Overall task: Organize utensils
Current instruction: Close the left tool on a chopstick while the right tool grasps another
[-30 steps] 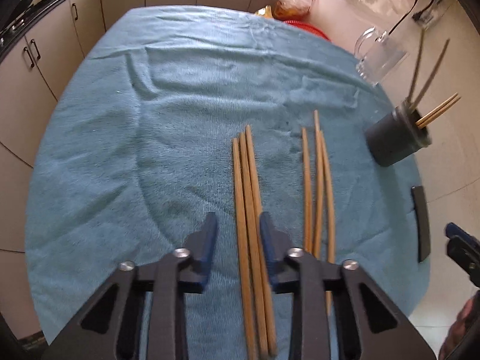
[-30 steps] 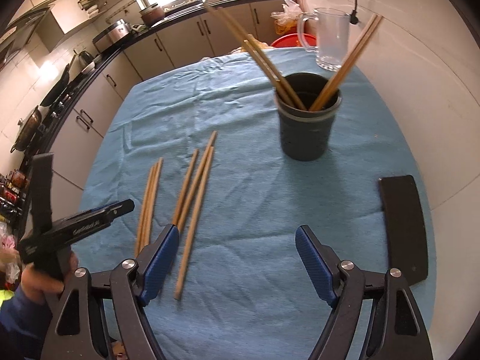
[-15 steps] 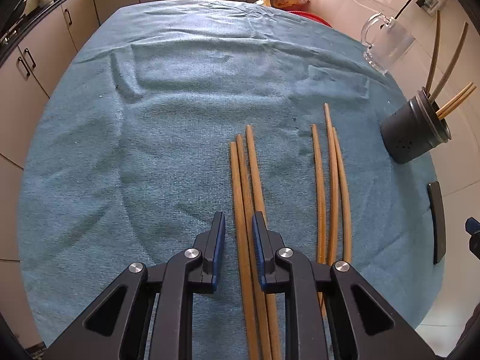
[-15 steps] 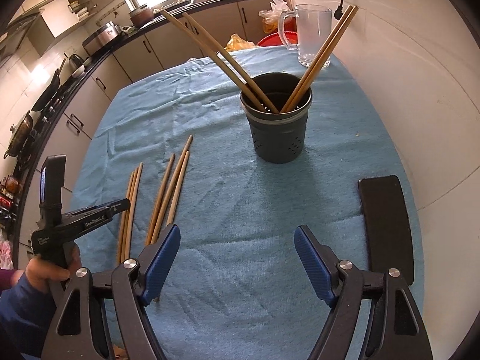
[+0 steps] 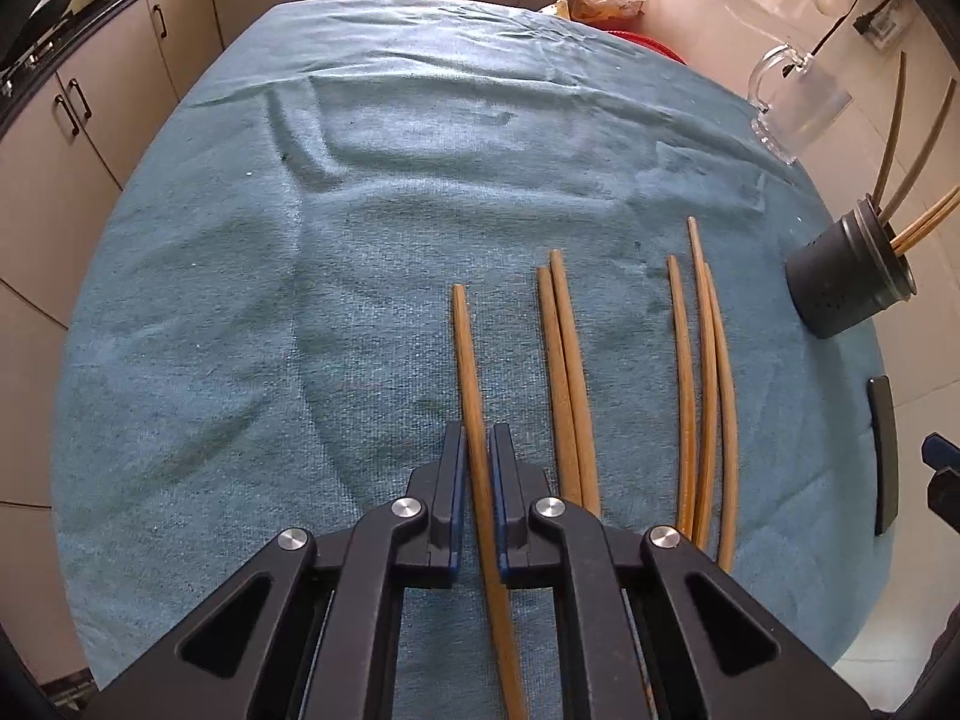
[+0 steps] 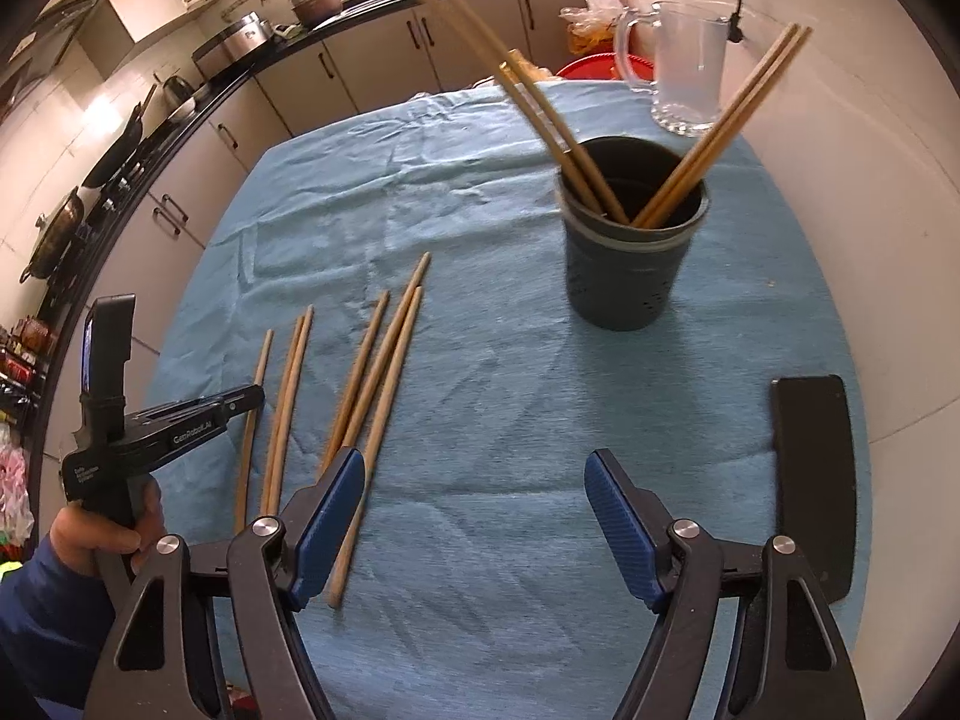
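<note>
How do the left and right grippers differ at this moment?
The left gripper has just closed on a single chopstick; the right gripper stands wide open, nothing between its pads. The left works at the chopsticks on the cloth, with two chopsticks beside the one it holds; the right hangs over bare cloth short of the dark holder. Both have black frames, blue pads and point steeply down.

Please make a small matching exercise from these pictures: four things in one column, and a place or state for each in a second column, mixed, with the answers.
1. left gripper
2. right gripper
3. glass mug
4. dark holder

A. open over the blue cloth
B. holds four chopsticks
C. shut on one chopstick
D. empty, behind the holder

Pairs: 1-C, 2-A, 3-D, 4-B
</note>
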